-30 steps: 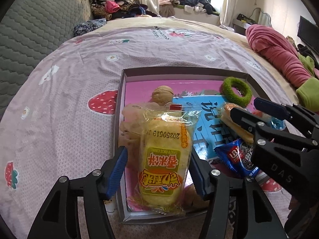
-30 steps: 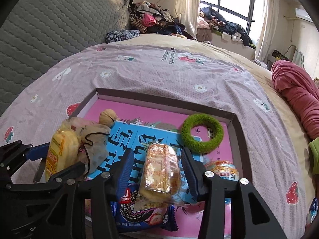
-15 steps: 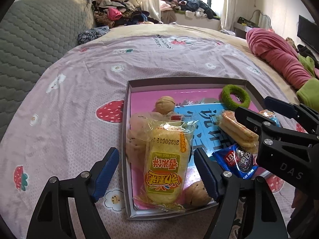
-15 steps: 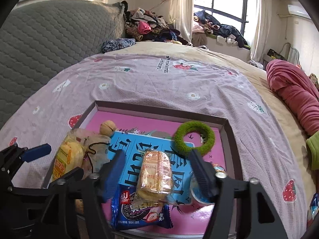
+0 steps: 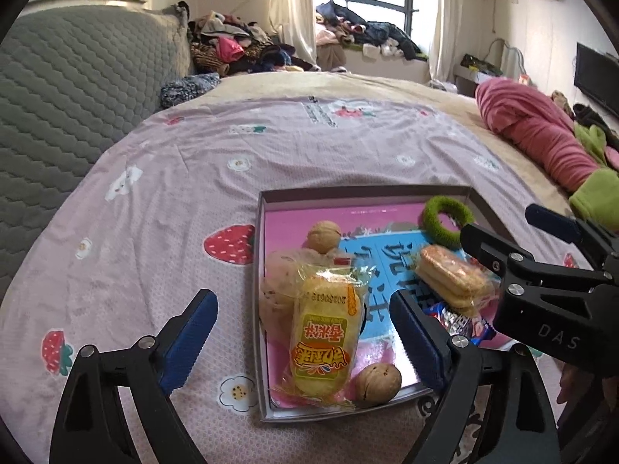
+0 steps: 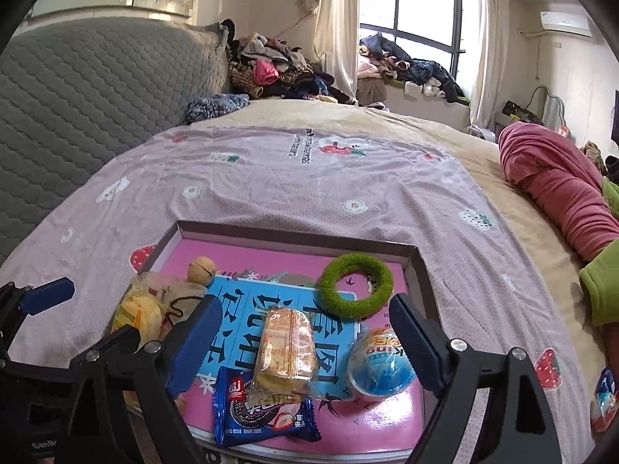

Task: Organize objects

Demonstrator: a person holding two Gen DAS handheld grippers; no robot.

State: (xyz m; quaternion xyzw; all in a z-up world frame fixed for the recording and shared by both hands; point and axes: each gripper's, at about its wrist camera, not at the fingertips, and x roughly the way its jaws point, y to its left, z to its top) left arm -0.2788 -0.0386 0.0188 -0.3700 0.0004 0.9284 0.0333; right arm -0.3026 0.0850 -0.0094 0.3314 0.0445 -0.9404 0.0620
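A shallow grey box tray (image 5: pixel 260 270) (image 6: pixel 294 236) with a pink and blue lining lies on the bed. In it lie a yellow rice-cake packet (image 5: pixel 324 338) (image 6: pixel 133 311), a drawstring pouch (image 5: pixel 278 282), two walnuts (image 5: pixel 324 235) (image 5: pixel 377 386), a wrapped biscuit pack (image 5: pixel 450 280) (image 6: pixel 288 344), a blue cookie packet (image 6: pixel 263 419), a green ring (image 5: pixel 447 221) (image 6: pixel 356 285) and a blue-capped ball (image 6: pixel 379 365). My left gripper (image 5: pixel 305 342) is open and empty, its jaws astride the yellow packet. My right gripper (image 6: pixel 303 348) is open and empty above the biscuit pack.
The bed has a lilac strawberry-print sheet (image 5: pixel 174 201). A grey quilted headboard (image 5: pixel 69 85) stands at the left. A pink rolled blanket (image 5: pixel 537 135) lies at the right. A small snack packet (image 6: pixel 603 398) lies on the sheet right of the tray.
Both grippers opened and let go: the yellow packet and the biscuit pack now lie in the tray. Both grippers drew back and up from the tray.
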